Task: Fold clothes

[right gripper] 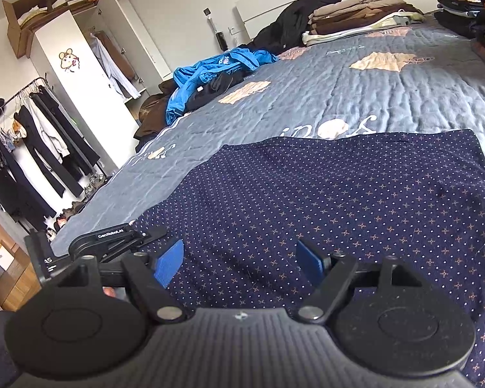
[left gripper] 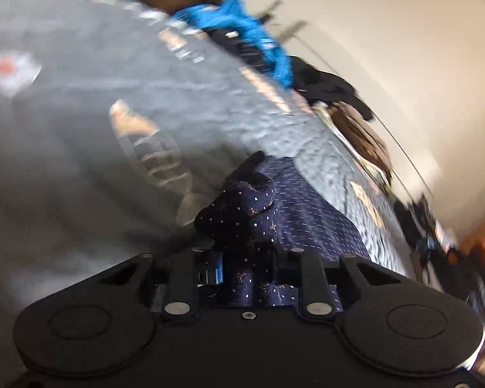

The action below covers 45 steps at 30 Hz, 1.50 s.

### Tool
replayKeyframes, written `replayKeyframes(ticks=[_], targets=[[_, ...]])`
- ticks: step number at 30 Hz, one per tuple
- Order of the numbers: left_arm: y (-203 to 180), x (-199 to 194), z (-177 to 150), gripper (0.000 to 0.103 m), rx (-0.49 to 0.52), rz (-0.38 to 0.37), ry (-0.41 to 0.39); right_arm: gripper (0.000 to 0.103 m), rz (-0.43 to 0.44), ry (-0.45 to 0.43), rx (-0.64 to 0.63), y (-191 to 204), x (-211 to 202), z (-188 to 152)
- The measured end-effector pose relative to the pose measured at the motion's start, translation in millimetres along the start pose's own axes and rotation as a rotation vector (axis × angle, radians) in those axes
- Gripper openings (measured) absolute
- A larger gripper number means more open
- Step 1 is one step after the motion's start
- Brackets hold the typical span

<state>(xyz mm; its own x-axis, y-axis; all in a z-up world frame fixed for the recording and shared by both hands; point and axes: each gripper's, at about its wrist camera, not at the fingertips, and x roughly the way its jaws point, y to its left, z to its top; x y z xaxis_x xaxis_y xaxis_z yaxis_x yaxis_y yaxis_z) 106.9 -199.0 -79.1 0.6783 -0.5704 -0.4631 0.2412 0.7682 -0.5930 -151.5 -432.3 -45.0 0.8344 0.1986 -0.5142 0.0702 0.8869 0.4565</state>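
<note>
The left claw (left gripper: 247, 258) pinched a bunched edge of the navy dotted garment (right gripper: 339, 200), which spread rightward beneath the open, empty right claw (right gripper: 244, 263).

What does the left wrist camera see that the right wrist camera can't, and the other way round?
Only the left wrist view shows the left gripper pinching a bunched-up bit of the navy dotted cloth.

Only the right wrist view shows the wardrobe, the clothes rack, the folded stacks and the right gripper open over the flat cloth.

Both show the grey bedspread, the blue garment and the navy cloth.
</note>
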Motion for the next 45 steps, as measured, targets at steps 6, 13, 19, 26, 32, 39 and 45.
replayKeyframes(ticks=[6, 13, 19, 26, 32, 39, 45], targets=[[-56, -11, -7, 0.021, 0.279, -0.116, -0.003, 0.076, -0.016, -0.051, 0.045, -17, -15, 11], [-136, -26, -58, 0.019, 0.633, -0.3, 0.026, 0.076, -0.09, -0.195, 0.187, -68, -57, 33], [-192, -32, -112, 0.019, 0.772, -0.468, 0.083, 0.076, -0.154, -0.319, 0.337, -121, -98, 40], [-220, -21, -183, 0.019, 0.894, -0.485, 0.231, 0.076, -0.203, -0.399, 0.444, -162, -131, 37], [-201, -21, -205, 0.03, 1.008, -0.466, 0.295, 0.076, -0.217, -0.335, 0.413, -167, -127, 32], [-187, -77, -181, 0.055, 1.046, -0.679, 0.317, 0.077, -0.255, -0.252, 0.36, -173, -117, 25], [-157, -63, -137, 0.067, 0.934, -0.585, 0.273, 0.077, -0.265, -0.199, 0.292, -167, -106, 23]])
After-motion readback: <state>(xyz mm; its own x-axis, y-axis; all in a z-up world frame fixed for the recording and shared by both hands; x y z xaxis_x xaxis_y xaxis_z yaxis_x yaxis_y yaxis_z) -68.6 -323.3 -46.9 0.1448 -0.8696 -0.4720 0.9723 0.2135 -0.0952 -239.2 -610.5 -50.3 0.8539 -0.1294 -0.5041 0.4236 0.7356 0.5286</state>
